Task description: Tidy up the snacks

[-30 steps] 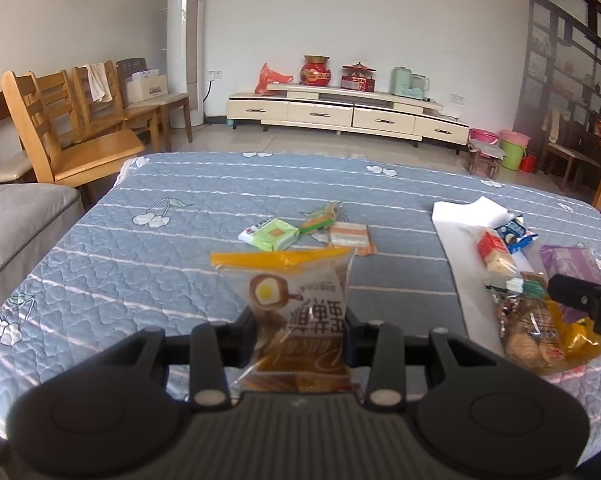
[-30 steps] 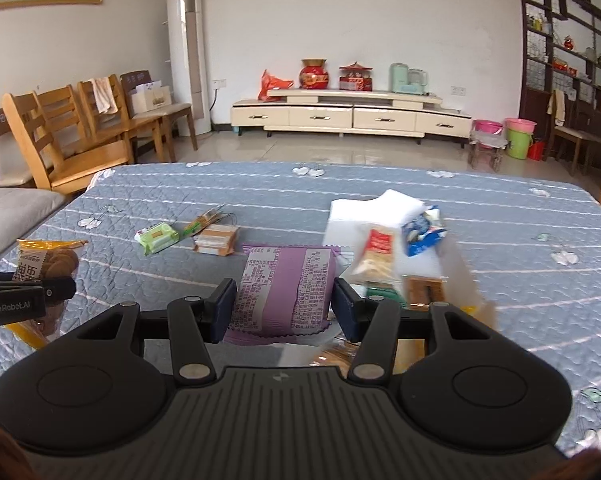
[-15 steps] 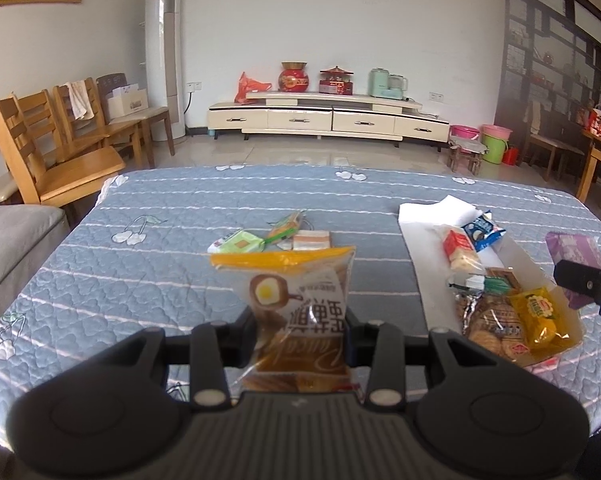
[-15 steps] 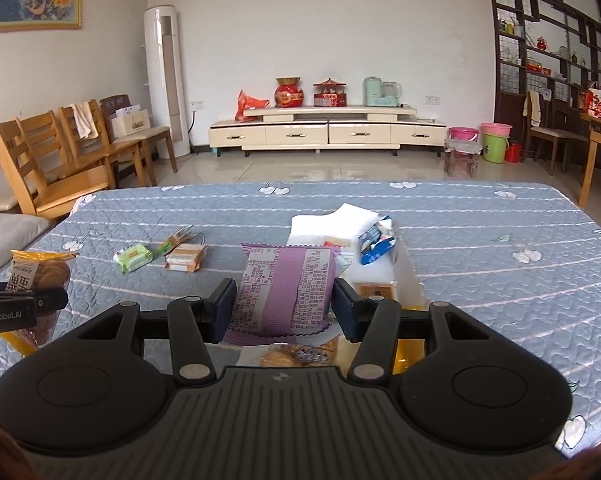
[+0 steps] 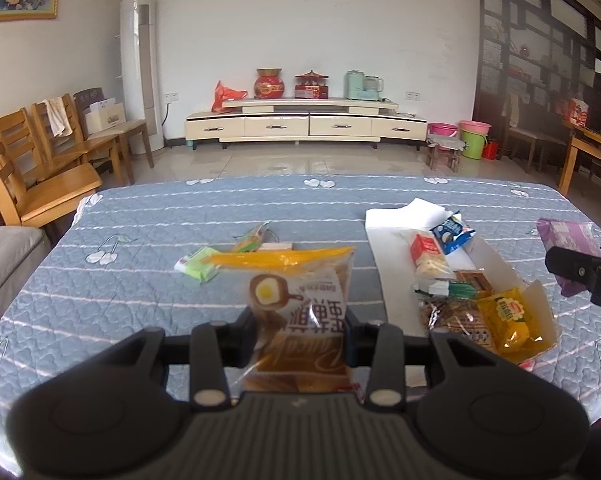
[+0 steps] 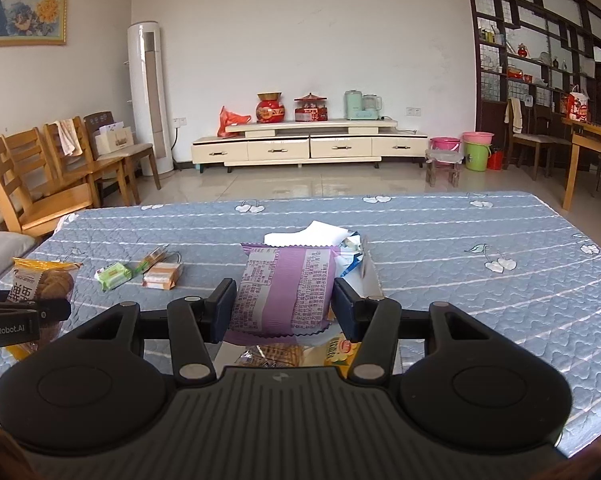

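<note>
Left gripper (image 5: 300,334) clenched on the egg-cake bag (image 5: 300,308), held upright above the quilt, left of the white box (image 5: 496,256). Right gripper (image 6: 285,306) grips the purple packet (image 6: 286,290), long axis pointing away, hanging over the box's near end, so right is nearer. Box contents under the packet mostly hidden. Beyond, left of the box: green pack (image 6: 114,276) and orange pack (image 6: 161,275) loose.
</note>
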Demonstrator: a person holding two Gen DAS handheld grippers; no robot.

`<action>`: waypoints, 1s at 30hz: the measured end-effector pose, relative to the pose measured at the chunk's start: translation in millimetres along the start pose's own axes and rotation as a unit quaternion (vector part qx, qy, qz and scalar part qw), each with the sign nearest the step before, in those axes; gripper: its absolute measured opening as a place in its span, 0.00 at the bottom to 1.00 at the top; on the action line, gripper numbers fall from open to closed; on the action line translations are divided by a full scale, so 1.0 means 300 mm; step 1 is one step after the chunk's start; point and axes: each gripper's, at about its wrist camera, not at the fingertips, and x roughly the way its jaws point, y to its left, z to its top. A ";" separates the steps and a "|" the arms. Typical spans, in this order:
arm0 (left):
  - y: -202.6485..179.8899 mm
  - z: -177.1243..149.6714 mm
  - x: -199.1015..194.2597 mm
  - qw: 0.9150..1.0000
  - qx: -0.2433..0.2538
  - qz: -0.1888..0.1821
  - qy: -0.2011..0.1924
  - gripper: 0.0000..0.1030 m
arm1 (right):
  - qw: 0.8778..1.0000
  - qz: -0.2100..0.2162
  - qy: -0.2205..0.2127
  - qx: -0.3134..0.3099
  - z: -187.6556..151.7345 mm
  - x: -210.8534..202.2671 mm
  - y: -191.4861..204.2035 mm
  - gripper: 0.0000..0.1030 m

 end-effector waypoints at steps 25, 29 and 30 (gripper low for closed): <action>-0.117 0.059 0.018 0.999 0.030 -0.033 -0.010 0.38 | 1.000 -0.020 -0.009 0.017 0.001 0.016 0.016 0.63; -0.135 0.065 0.025 0.999 0.034 -0.038 -0.010 0.38 | 1.000 -0.023 -0.011 0.019 0.001 0.017 0.017 0.63; -0.141 0.066 0.026 0.999 0.036 -0.039 -0.010 0.38 | 0.999 -0.023 -0.011 0.020 0.001 0.017 0.016 0.63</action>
